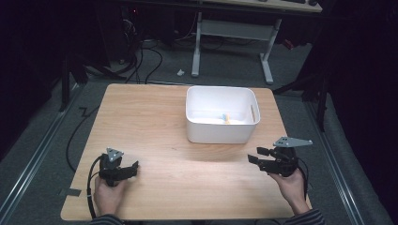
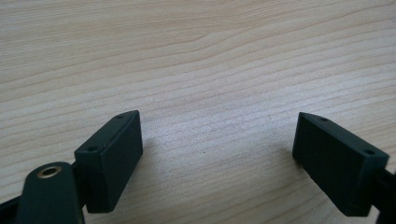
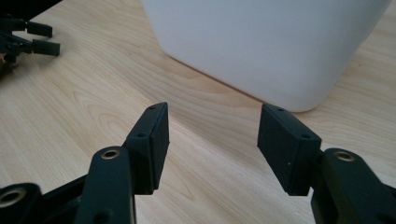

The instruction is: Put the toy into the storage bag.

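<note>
Inside white bin (image 1: pixel 220 133) – yellowish item (image 1: pixel 226 118) (long axis pointing away).

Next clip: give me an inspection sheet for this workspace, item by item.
Surface: wooden table, bare apart from the tub.
Job's things: white tub at the far middle-right of the table; a small yellow and blue thing lies inside, too small to identify.
Clutter: nothing seen on the table.
Grippers: left gripper open over bare wood; right gripper open, pointing at the tub's wall, apart from it.
Cables: a black cable trails from the left gripper; more cables lie on the floor.
Surroundings: grey floor, white desk legs behind, dark room.
</note>
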Motion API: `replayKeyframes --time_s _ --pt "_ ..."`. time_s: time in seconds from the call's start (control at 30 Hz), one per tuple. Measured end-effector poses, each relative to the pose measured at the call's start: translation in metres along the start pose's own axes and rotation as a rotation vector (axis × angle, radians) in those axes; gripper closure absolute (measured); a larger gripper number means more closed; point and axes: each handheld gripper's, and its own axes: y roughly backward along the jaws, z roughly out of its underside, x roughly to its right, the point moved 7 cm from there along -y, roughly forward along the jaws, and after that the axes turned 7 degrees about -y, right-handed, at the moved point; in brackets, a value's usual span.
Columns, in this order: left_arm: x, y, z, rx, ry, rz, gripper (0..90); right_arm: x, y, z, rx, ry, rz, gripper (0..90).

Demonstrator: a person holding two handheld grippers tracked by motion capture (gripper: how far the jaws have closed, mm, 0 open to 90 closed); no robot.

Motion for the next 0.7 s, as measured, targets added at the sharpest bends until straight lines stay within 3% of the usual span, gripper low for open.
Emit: replayKeyframes --time_s 0.37,0.7 --pt "0.0 0.0 0.0 0.001 0.001 0.004 16.5 0.001 -0.023 0.007 -0.03 -0.013 0.008 43.7" --pt "0.0 0.0 0.0 0.001 0.001 0.005 16.8 0.001 -0.045 0.013 -0.068 0.004 0.052 43.7"
